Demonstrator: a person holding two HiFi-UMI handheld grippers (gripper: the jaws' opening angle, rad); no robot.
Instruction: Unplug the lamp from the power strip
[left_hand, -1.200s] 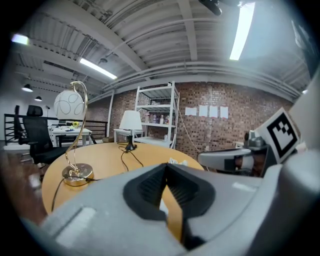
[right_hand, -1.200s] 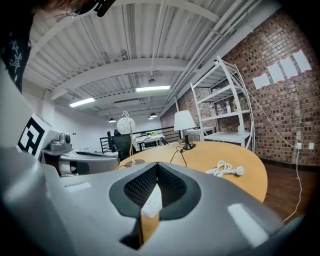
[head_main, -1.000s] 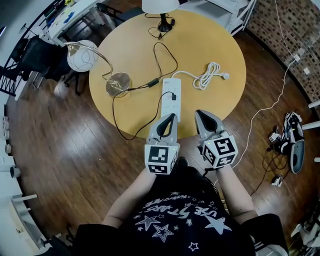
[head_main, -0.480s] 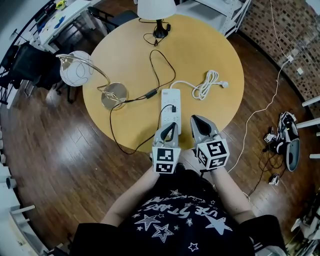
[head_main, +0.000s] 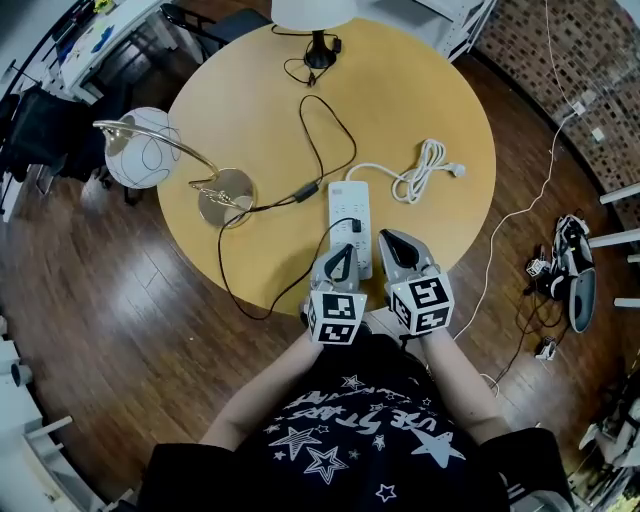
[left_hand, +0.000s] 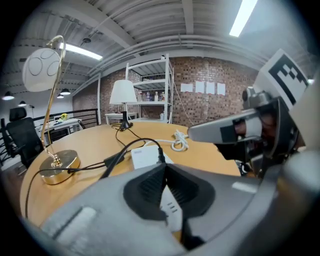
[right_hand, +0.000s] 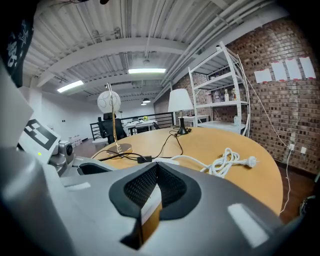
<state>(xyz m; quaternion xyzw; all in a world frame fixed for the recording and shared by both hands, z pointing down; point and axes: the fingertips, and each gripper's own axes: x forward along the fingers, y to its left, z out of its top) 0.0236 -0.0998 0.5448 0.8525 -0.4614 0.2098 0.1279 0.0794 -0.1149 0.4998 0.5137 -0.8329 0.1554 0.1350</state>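
A white power strip (head_main: 349, 213) lies on the round wooden table (head_main: 420, 90), with one black plug (head_main: 352, 224) in it. The plug's black cord (head_main: 270, 203) runs to the gold lamp (head_main: 224, 196) with a globe shade at the left. My left gripper (head_main: 344, 249) is shut and empty, its tips just short of the strip's near end. The right gripper (head_main: 384, 238) is shut too, beside the strip on its right. The left gripper view shows the power strip (left_hand: 144, 156) and plug (left_hand: 160, 156) straight ahead of the left gripper (left_hand: 164, 166). The right gripper (right_hand: 156, 164) holds nothing.
A coiled white cord (head_main: 424, 168) with its plug lies right of the strip. A white-shade lamp (head_main: 318, 45) stands at the far table edge. Chairs (head_main: 60, 115) stand at the left. Cables and shoes (head_main: 572, 270) lie on the floor at the right.
Both grippers have moved forward over the table's near edge, closer to the power strip. Their jaws have stayed shut.
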